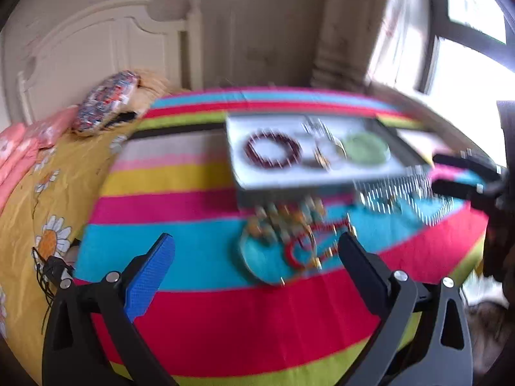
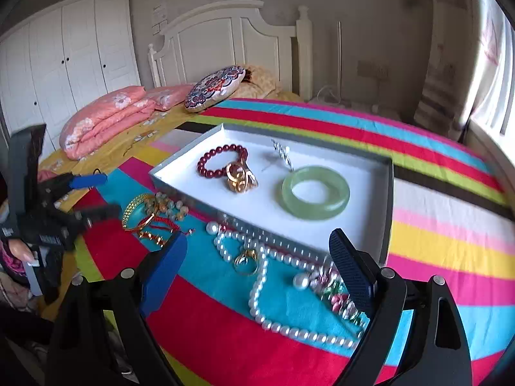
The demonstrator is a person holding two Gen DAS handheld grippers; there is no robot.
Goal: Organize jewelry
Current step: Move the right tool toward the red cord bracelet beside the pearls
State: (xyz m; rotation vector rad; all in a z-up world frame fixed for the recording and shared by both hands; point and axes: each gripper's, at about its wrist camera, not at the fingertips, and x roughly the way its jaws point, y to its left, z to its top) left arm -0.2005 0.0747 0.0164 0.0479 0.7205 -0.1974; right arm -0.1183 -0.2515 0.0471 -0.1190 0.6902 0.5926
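Observation:
A shallow white box [image 2: 384, 193] lies on a striped cloth. In it are a dark red bead bracelet [image 2: 210, 160], gold rings [image 2: 239, 178], a silver piece [image 2: 283, 154] and a green jade bangle [image 2: 317, 193]. In front lie a pearl necklace [image 2: 260, 286], a gold ring [image 2: 246, 262], a pink-green bead piece [image 2: 338, 292] and a tangle of gold bangle and red cord [image 2: 148, 215]. My right gripper [image 2: 260, 263] is open above the pearls. My left gripper [image 1: 257, 254] is open above the tangle [image 1: 289, 241]; the box [image 1: 309, 180] lies beyond it. The left wrist view is blurred.
The striped cloth [image 2: 434, 241] covers a bed with a yellow flowered sheet [image 1: 38, 193]. Pink folded bedding [image 2: 106, 115] and a round patterned cushion [image 2: 215, 87] lie near the white headboard [image 2: 225, 35]. A window [image 1: 476, 32] is at the right.

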